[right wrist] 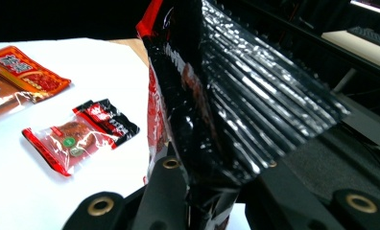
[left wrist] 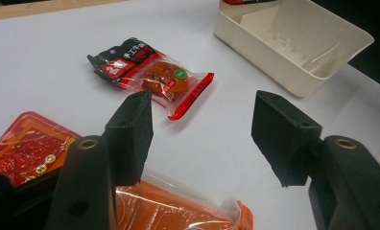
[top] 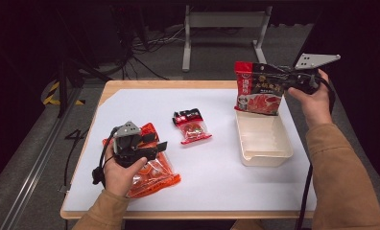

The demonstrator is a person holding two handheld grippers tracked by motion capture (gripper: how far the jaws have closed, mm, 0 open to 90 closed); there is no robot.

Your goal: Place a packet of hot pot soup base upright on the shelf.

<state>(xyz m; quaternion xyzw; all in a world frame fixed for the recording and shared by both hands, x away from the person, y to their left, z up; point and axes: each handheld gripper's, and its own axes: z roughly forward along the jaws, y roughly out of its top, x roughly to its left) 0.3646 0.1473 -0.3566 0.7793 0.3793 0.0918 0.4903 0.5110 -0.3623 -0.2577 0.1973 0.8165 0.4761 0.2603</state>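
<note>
My right jaws [top: 285,79] clench the black-and-red pouch [top: 258,88], upright above the far end of the cream tray [top: 265,143] at right. My left jaws [top: 157,145] gape over the orange packet [top: 154,175], near left on the desk [top: 217,172]. A small snack packet [top: 192,125] lies between.

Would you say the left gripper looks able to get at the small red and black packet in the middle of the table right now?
Probably yes: the left gripper is open and holds nothing, and bare white table surface lies between its jaws and the small packet.
</note>
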